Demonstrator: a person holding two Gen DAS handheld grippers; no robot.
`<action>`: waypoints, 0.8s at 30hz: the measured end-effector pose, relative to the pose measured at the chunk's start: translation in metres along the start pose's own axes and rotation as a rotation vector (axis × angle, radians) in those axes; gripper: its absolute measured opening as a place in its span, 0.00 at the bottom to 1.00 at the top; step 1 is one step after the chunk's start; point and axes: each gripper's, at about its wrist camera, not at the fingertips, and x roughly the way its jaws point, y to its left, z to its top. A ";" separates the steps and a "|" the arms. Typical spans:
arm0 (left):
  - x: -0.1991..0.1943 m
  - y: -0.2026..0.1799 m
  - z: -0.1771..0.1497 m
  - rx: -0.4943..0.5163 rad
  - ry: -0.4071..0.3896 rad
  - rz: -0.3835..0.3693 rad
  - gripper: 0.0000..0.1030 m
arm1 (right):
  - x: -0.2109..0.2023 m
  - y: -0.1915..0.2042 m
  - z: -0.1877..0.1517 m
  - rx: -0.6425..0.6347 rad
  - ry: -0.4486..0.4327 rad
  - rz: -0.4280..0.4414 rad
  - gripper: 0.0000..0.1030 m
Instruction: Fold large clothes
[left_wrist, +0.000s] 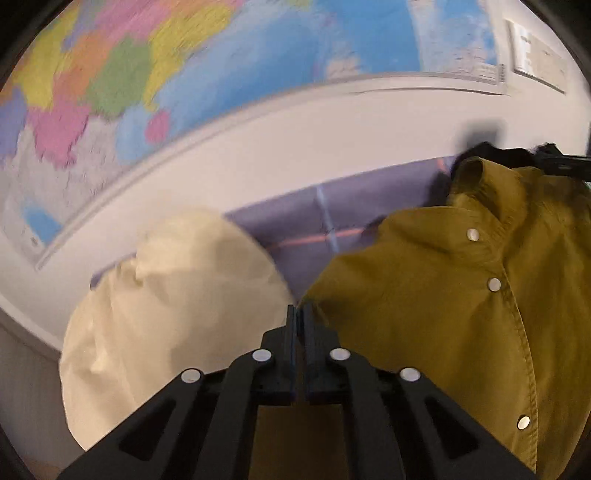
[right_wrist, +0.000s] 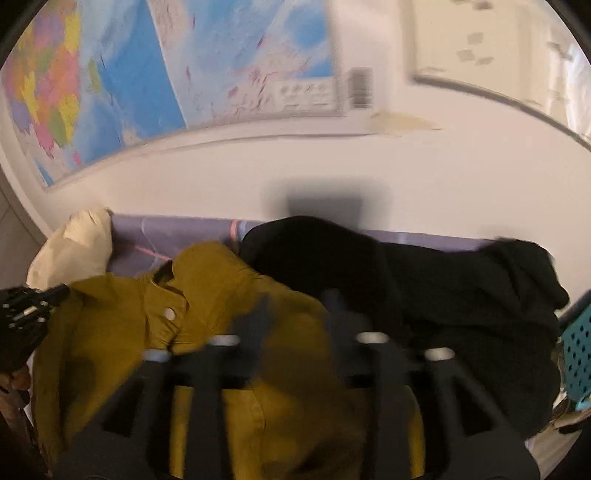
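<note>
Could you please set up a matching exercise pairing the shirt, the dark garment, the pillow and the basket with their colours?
Things:
1. shirt
2. garment
3. pillow
4. basket

Colours:
A. black
B. turquoise
C. mustard yellow
D. cream

Pairs: 1-C, 2-A, 3-D, 4-B
</note>
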 end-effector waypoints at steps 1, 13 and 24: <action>-0.002 0.006 -0.004 -0.019 -0.004 -0.010 0.14 | -0.011 -0.003 -0.004 0.001 -0.023 0.006 0.52; -0.055 -0.004 -0.034 0.065 -0.091 -0.140 0.43 | -0.137 -0.062 -0.214 0.160 0.213 0.234 0.74; -0.070 -0.010 -0.048 0.078 -0.090 -0.137 0.45 | -0.250 -0.080 -0.159 -0.008 0.028 -0.184 0.06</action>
